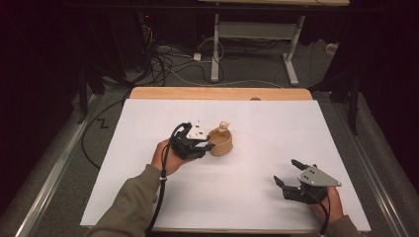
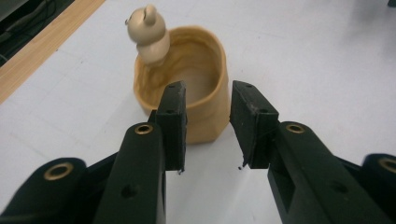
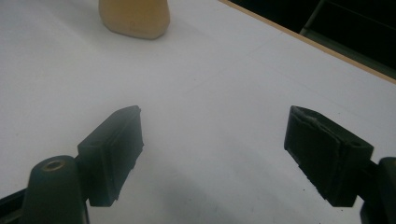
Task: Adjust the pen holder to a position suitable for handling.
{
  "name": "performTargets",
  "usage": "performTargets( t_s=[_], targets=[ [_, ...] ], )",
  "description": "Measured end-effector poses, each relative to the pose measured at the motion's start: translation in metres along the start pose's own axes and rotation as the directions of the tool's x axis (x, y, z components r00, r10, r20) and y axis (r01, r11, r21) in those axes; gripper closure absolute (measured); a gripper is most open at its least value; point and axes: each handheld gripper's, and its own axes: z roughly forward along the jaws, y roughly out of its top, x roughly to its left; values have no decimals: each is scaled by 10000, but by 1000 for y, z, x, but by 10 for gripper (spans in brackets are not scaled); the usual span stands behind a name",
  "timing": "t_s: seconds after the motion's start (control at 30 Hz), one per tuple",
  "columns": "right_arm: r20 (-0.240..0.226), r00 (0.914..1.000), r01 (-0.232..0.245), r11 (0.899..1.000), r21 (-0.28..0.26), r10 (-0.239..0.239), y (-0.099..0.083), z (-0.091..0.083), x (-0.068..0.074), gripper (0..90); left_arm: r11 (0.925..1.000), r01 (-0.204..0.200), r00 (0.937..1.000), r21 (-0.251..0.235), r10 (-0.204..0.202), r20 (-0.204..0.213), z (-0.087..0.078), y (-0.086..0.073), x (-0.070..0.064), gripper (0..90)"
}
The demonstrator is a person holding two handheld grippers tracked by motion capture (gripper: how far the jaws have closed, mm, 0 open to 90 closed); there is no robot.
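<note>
Jaws of the left gripper [image 2: 206, 126] part narrowly at the cup's [image 2: 201, 70] wall, while the right gripper [image 3: 212, 154] gapes wide, holding nothing.

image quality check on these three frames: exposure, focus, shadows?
High view: white table bright, room beyond nearly black, tan cup small but legible. Left gripper view: cup and jaws reasonably sharp, bear figure on the rim soft. Right gripper view: dim, bluish; soft shadows under the open jaws.

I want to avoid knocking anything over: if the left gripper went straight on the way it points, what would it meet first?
Probably the tan cup, whose near wall sits just beyond the left gripper.
</note>
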Motion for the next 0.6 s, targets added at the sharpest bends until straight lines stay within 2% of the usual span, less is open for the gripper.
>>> performTargets(
  t_s=[0.07,0.27,0.47,0.6],
  targets=[
    [14,10000,34,10000,19,-34,0,0,0,195,10000,46,10000,-25,-46,-70,-3,-6,-2,620],
    [-8,10000,44,10000,36,-44,0,0,1,195,9999,161,9981,-17,-162,-603,-12,-24,-6,470],
    [-13,10000,-16,10000,17,16,0,1,0,195,9993,28,9943,-365,-67,-1067,-24,-38,-12,308],
    [-58,10000,45,10000,39,-45,0,1,0,195,9993,-35,9902,-381,-18,-1395,-29,-46,-17,272]
  ],
)
